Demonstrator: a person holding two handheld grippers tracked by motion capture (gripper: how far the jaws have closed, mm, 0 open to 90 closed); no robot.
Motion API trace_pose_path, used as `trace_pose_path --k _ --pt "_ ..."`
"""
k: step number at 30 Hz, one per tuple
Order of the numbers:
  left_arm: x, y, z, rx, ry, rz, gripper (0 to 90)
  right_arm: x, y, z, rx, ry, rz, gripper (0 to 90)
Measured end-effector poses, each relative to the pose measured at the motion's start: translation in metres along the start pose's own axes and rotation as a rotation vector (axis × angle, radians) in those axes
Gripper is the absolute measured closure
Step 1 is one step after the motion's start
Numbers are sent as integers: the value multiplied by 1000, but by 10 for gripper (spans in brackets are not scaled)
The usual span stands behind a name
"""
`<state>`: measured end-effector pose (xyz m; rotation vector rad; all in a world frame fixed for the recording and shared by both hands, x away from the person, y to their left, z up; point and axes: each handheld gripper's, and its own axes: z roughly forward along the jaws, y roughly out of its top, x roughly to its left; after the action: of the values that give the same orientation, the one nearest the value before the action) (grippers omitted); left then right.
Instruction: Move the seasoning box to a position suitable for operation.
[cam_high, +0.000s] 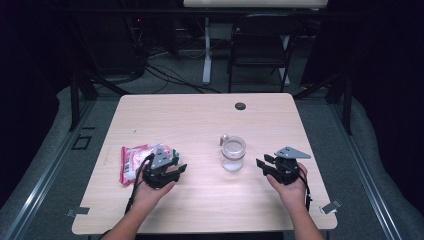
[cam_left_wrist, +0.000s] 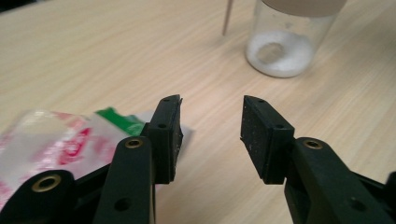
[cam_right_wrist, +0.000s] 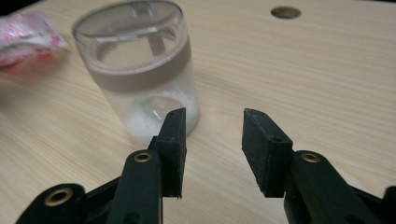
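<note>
High view: jar (cam_high: 233, 153) upright, axis vertical; packet (cam_high: 134, 161) flat.

The packet (cam_high: 134, 161) is pink and white with red print and a green patch. The jar (cam_high: 233, 153) is clear with a beige band, white powder inside. The surface (cam_high: 200, 120) is pale wood grain.

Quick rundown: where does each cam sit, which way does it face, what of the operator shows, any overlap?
High view: above the person's side, looking forward and down on the table; both forearms, left gripper and right gripper show.
Left gripper view: rides the left gripper, looking low across the table at the jar; own open jaws, packet beside them.
Right gripper view: rides the right gripper, facing the jar from close; own open jaws.
Shared: jar and packet appear in all three.
</note>
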<state>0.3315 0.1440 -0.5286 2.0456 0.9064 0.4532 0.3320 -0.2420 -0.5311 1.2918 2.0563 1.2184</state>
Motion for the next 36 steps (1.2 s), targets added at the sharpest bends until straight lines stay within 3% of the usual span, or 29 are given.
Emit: trace_pose_path --k 2,7,9,14,16,17,19,21,27,32,36 --pt "-6 5 6 14 -13 -1 580 3 0 -3 -24 11 -16 597" --pt "-17 18 18 17 -32 -34 610 3 0 0 -1 12 -23 585" --pt "-23 27 28 0 -40 -60 635 0 1 4 -15 -20 -41 571" --pt "-29 43 48 -17 -53 -99 745 -13 4 11 -31 12 12 688" --pt "-31 46 52 -19 -50 -100 771 -15 5 13 -32 19 15 706" --pt "-32 49 55 -24 -50 -101 834 -20 6 18 -27 15 2 764" --pt "-34 53 61 -26 -38 -107 878 -21 6 21 -32 17 10 781" --pt "-35 55 70 -15 -32 -119 900 -25 9 31 0 18 6 830" --pt "-41 58 87 -8 -19 -132 900 -18 19 50 -1 67 -24 889" --pt "-44 62 88 -15 -14 -144 900 -13 26 58 -25 70 -30 900" --pt "-46 63 89 -10 -14 -130 900 -10 29 62 -23 68 -32 900"
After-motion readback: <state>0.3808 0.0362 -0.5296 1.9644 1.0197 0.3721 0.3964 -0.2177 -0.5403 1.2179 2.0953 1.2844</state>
